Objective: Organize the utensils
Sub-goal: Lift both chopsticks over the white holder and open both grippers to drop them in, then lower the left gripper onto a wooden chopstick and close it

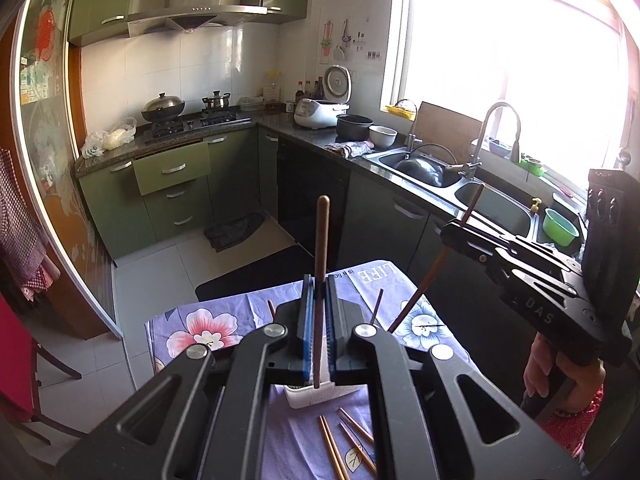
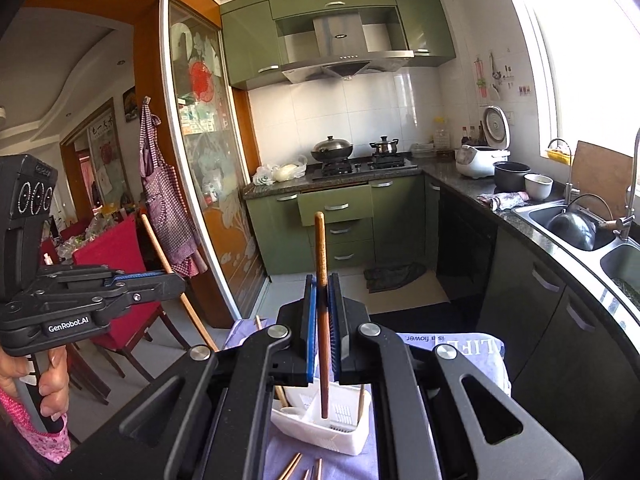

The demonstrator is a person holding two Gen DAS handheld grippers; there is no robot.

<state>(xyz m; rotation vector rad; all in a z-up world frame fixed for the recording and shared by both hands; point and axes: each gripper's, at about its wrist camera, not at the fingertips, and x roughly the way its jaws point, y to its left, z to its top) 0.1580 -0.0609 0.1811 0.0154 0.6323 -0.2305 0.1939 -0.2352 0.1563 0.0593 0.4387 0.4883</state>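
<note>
My left gripper point(image 1: 319, 284) is shut on a brown chopstick point(image 1: 321, 240) that stands upright between its blue pads, above a white utensil holder point(image 1: 308, 398) on the floral cloth. At the right of this view my right gripper point(image 1: 450, 232) is shut on a second, slanted chopstick point(image 1: 420, 292). In the right wrist view the right gripper point(image 2: 322, 280) clamps its dark chopstick point(image 2: 320, 240), whose lower end hangs over the holder point(image 2: 320, 428). The left gripper point(image 2: 178, 280) is at the left, with a pale chopstick point(image 2: 160, 248) in it. Several loose chopsticks point(image 1: 344, 436) lie on the cloth.
The small table carries a purple floral cloth point(image 1: 208, 332). A counter with a double sink point(image 1: 496, 208) runs along the right, close to the table. A red chair point(image 2: 116, 280) stands at the left. A dark mat point(image 1: 236, 232) lies on the tiled floor ahead.
</note>
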